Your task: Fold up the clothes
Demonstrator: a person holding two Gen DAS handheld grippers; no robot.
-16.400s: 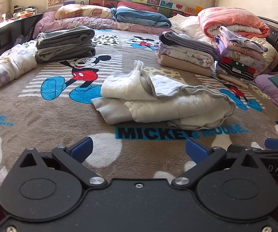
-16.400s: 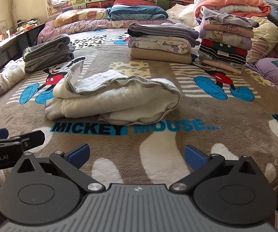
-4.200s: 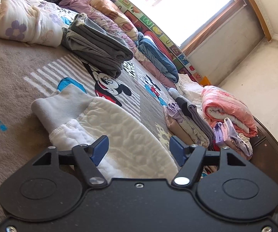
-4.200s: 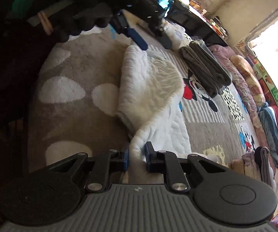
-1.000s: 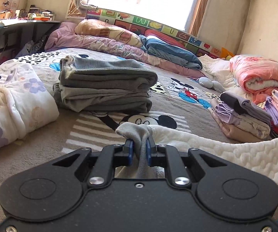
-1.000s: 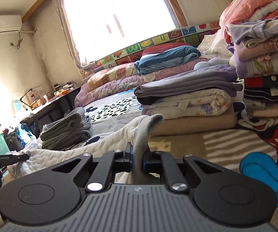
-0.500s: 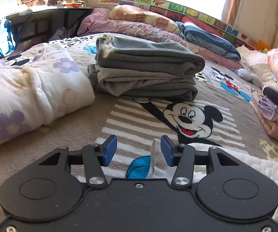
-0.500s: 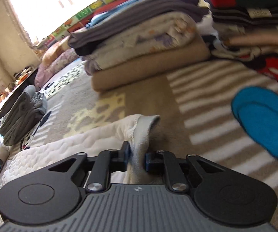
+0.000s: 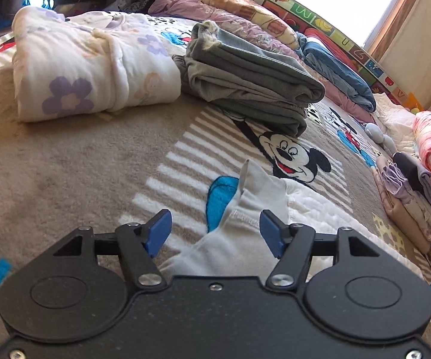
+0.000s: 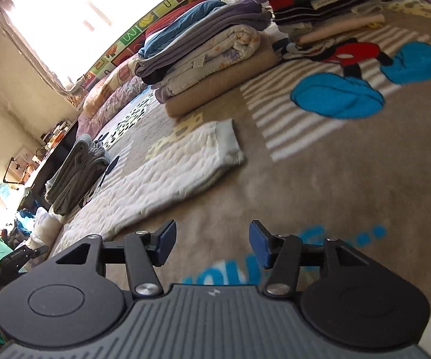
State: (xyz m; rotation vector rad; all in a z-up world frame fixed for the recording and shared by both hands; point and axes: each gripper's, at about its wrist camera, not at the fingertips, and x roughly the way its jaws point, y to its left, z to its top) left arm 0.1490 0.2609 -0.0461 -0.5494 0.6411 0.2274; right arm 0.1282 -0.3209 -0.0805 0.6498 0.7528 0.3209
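The brown plush Mickey Mouse blanket (image 10: 350, 179) covering the bed serves as the folding surface, with finished stacks kept well ahead of both tools. The white quilted garment (image 10: 161, 179) lies spread flat ahead and left of the right tool (image 10: 212, 246), likely laid out for a fresh fold. Its grey cuffed end (image 9: 251, 203) sits between the fingers of the left tool (image 9: 215, 233), apparently untouched. Both tools stand apart, gripping nothing.
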